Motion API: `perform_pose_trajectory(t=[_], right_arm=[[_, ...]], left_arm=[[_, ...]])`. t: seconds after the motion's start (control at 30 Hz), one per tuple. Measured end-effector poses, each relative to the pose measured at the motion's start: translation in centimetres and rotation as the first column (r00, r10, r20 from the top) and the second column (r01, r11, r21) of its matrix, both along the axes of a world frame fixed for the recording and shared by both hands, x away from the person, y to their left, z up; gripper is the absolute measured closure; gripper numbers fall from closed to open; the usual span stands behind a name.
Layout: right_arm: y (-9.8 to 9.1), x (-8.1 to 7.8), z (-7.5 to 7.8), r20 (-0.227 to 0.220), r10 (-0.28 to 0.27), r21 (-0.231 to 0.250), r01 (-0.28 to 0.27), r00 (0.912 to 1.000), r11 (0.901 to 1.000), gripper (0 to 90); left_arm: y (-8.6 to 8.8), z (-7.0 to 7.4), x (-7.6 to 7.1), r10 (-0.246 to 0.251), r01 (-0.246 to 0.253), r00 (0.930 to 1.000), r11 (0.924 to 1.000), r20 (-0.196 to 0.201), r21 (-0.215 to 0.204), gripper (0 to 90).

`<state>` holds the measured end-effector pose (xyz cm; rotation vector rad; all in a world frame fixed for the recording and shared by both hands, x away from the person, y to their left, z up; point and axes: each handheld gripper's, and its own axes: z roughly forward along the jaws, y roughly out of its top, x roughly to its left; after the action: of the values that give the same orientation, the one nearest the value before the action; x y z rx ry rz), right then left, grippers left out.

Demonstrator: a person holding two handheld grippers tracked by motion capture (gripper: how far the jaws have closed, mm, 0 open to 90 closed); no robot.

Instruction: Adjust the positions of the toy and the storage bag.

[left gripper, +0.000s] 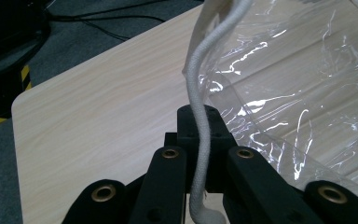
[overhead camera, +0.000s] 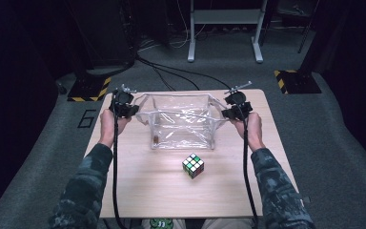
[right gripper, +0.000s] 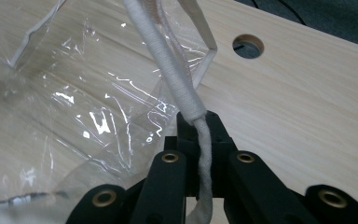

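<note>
- The room is dark, with a grey floor and black cables, and my light wooden bench point(overhead camera: 138, 191) sits in the middle.
- The clear plastic bag point(overhead camera: 181, 125) stands open on the far half of the bench, right between my two hands. It is shiny, crinkly and box-shaped.
- My left gripper point(overhead camera: 122, 106) has its jaws pinched tight on the white cord handle point(left gripper: 199, 116) at the bag's left side.
- My right gripper point(overhead camera: 236, 106) has its jaws pinched tight on the other white cord handle point(right gripper: 177, 79) at the right side.
- The cords feel soft and woven, and each runs up from my jaws.
- The colourful puzzle cube point(overhead camera: 193, 165) sits just in front of the bag, closer to my right hand, I think.
- The bag's mouth faces up, so the cube should go in from above.
</note>
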<state>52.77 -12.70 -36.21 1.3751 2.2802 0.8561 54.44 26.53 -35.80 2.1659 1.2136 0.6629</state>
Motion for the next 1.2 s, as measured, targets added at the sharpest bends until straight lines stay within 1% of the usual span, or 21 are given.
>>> perform_pose_trajectory(t=[0.07,0.13,0.2,0.23,0.3,0.33,0.5,0.57,0.63,0.7,0.77,0.87,0.9,0.93,0.97,1.0,1.03,1.07,1.1,1.17,1.2], right_arm=[[-0.9,-0.5,0.1,-0.004,-0.006,0.002,0.006,1.0000,1.0000,88.3],[-1.5,-0.9,0.0,-0.008,-0.020,0.007,0.020,0.9998,0.9998,88.3],[-2.0,-1.2,0.0,-0.015,-0.032,0.003,0.032,0.9994,0.9995,88.3],[-2.2,-1.3,0.0,-0.023,-0.034,-0.001,0.034,0.9992,0.9994,88.2],[-2.5,-1.5,-0.1,-0.026,-0.040,-0.001,0.040,0.9989,0.9992,88.2],[-2.7,-1.5,-0.1,-0.036,-0.040,-0.003,0.040,0.9985,0.9992,88.2],[-2.8,-1.0,-1.0,-0.056,-0.048,-0.014,0.047,0.9973,0.9988,88.0],[-2.7,-0.8,-1.4,-0.055,-0.053,-0.018,0.052,0.9971,0.9985,87.9],[-2.4,-0.5,-1.6,-0.060,-0.055,-0.026,0.054,0.9966,0.9982,87.7],[-2.4,0.0,-1.9,-0.079,-0.059,-0.027,0.057,0.9952,0.9980,87.3],[-2.3,0.4,-2.2,-0.089,-0.071,-0.018,0.070,0.9934,0.9974,86.7],[-2.3,0.7,-2.4,-0.088,-0.079,-0.008,0.079,0.9930,0.9969,85.4],[-2.2,0.6,-2.3,-0.086,-0.079,-0.013,0.078,0.9932,0.9969,82.4],[-2.1,0.6,-2.3,-0.077,-0.088,-0.015,0.087,0.9931,0.9961,76.5],[-2.1,0.5,-2.2,-0.072,-0.088,-0.013,0.087,0.9935,0.9961,73.4],[-2.1,0.4,-2.1,-0.070,-0.090,-0.010,0.090,0.9935,0.9959,67.7],[-2.0,0.3,-2.0,-0.061,-0.100,-0.017,0.100,0.9931,0.9949,60.5],[-1.9,0.1,-1.9,-0.055,-0.110,-0.024,0.109,0.9924,0.9938,54.9],[-1.8,0.0,-1.8,-0.044,-0.116,-0.031,0.114,0.9923,0.9930,49.4],[-1.6,-0.2,-1.8,-0.033,-0.127,-0.030,0.126,0.9914,0.9916,39.9],[-1.6,-0.2,-1.7,-0.032,-0.129,-0.023,0.128,0.9911,0.9915,34.9]], left_arm=[[-0.5,0.2,0.3,-0.019,0.019,0.9997,0.9998,-0.017,0.010,88.7],[-1.1,0.3,0.6,-0.029,0.030,0.9994,0.9995,-0.021,0.015,88.6],[-1.6,0.4,0.8,-0.040,0.041,0.9988,0.9989,-0.027,0.024,88.6],[-1.8,0.3,0.9,-0.044,0.045,0.9986,0.9987,-0.029,0.023,88.6],[-2.0,0.0,1.0,-0.048,0.049,0.9978,0.9985,-0.046,0.023,88.6],[-2.0,-0.2,1.1,-0.049,0.050,0.9975,0.9986,-0.051,0.019,88.6],[-2.0,-0.8,1.1,-0.058,0.060,0.9950,0.9978,-0.081,0.028,88.5],[-1.9,-1.1,1.1,-0.056,0.059,0.9927,0.9979,-0.107,0.027,88.4],[-1.8,-1.5,1.1,-0.057,0.060,0.9899,0.9981,-0.130,0.016,88.3],[-1.6,-1.8,1.2,-0.058,0.059,0.9863,0.9982,-0.155,0.004,88.3],[-1.5,-2.1,1.2,-0.057,0.057,0.9846,0.9984,-0.165,-0.002,88.2],[-1.5,-2.1,1.2,-0.055,0.054,0.9844,0.9985,-0.167,-0.013,87.9],[-1.6,-2.0,1.1,-0.055,0.055,0.9840,0.9985,-0.170,-0.004,87.4],[-1.7,-2.0,1.1,-0.047,0.048,0.9854,0.9989,-0.164,0.002,83.1],[-1.7,-1.9,1.0,-0.036,0.038,0.9867,0.9992,-0.158,0.009,77.1],[-1.8,-1.8,0.9,-0.028,0.031,0.9879,0.9994,-0.153,0.018,71.5],[-1.8,-1.7,0.8,-0.016,0.019,0.9889,0.9997,-0.147,0.015,64.2],[-1.7,-1.5,0.6,-0.008,0.009,0.9909,0.9999,-0.135,0.008,52.7],[-1.7,-1.4,0.5,-0.007,0.008,0.9918,1.0000,-0.127,0.002,45.3],[-1.6,-1.1,0.2,-0.003,0.000,0.9944,0.9997,-0.106,-0.024,35.0],[-1.6,-0.9,0.0,-0.001,-0.003,0.9959,0.9992,-0.090,-0.039,30.1]])
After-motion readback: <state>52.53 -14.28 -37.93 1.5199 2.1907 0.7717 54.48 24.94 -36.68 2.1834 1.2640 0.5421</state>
